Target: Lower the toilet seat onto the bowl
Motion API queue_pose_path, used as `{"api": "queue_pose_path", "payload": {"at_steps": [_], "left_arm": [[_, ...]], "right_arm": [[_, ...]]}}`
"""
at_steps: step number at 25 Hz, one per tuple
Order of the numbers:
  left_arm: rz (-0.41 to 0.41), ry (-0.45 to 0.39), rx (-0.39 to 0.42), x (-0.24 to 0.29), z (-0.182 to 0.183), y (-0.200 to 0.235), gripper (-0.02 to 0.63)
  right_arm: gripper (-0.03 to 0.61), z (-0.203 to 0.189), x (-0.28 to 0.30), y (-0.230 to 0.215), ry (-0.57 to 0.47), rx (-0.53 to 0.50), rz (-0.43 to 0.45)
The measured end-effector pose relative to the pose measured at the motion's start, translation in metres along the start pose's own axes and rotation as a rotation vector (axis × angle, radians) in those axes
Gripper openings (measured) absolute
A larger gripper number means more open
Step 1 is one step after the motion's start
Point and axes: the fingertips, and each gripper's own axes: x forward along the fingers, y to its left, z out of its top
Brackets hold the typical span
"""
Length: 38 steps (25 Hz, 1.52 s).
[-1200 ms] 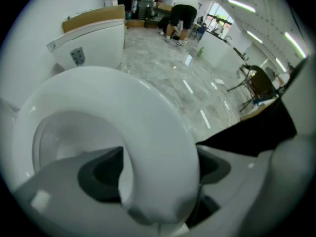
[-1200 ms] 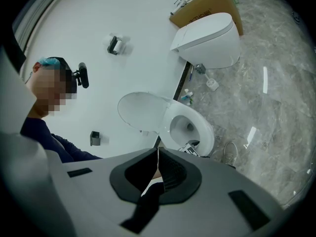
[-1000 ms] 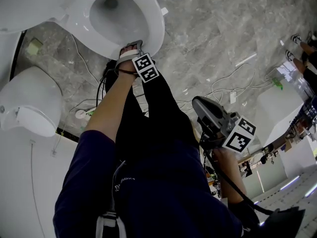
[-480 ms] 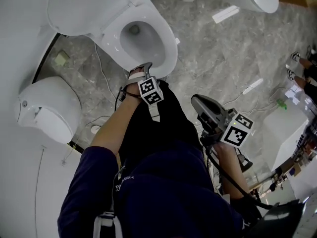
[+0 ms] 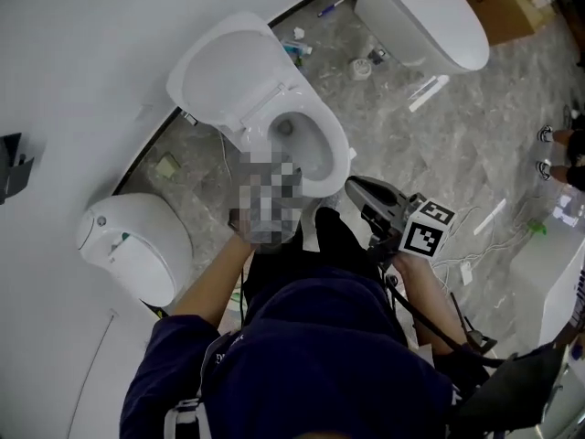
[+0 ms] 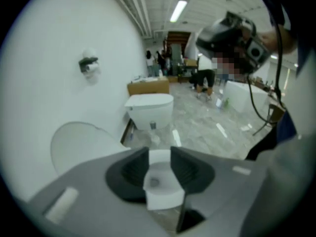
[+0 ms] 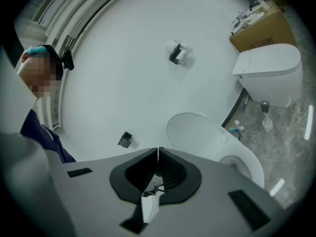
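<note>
Three toilets stood along the wall (image 5: 82, 62) in the head view. I noted them from the left.

1. Left toilet (image 5: 132, 245): lid shut, not part of this job.

2. Middle toilet, the one I was working on. Its lid (image 5: 228, 80) stood up against the wall, which fits the task, since only the seat was to come down. The seat (image 5: 331, 158) looked to be lying flat on the bowl (image 5: 294, 135), ring over rim with no gap that I could make out. I judged the lowering done, or very nearly so.

3. Left gripper (image 6: 159, 153): I could not make it out in the head view. In its own view the jaws stood a narrow way apart and had just been closing, with nothing between the pads. Through the gap I saw only the bowl, well below and well apart. I took it as a hand let go and held clear above the toilet, so that nothing could nudge the seat.

4. Right gripper (image 7: 158, 150): jaw tips met, holding nothing. It sat to the right of the bowl, near the person's body and apart from the toilet. One gripper is enough for this job, so I read the right one as parked out of the way.

5. Right toilet (image 5: 425, 16): lid shut, well apart, with a box (image 5: 507, 3) beyond it.
</note>
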Motion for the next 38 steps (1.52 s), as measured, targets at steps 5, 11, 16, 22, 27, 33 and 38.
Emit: {"api": "queue_pose_path", "payload": {"at_steps": [5,11,16,22,27,33,38], "left_arm": [[0.021,-0.216,-0.061,-0.087,0.067,0.038,0.046],[0.082,-0.413,-0.041,-0.172,0.123,0.077,0.004],[0.137,-0.513,0.053,-0.22,0.155,0.102,0.003],[0.194,-0.624,0.115,-0.262,0.179,0.118,0.003],[0.196,-0.634,0.102,-0.27,0.185,0.12,0.003],[0.18,-0.657,0.041,-0.274,0.188,0.114,0.003],[0.168,-0.662,-0.014,-0.272,0.187,0.114,0.003]], "right_arm": [[0.009,0.032,0.014,0.042,-0.064,-0.092,0.023],[0.009,0.07,0.034,0.096,-0.14,-0.204,0.074],[0.008,0.1,0.045,0.14,-0.19,-0.339,0.098],[0.008,0.118,0.052,0.187,-0.223,-0.477,0.148],[0.008,0.123,0.048,0.21,-0.237,-0.515,0.199],[0.008,0.116,0.043,0.209,-0.223,-0.534,0.191],[0.008,0.111,0.044,0.203,-0.202,-0.529,0.174]]}}
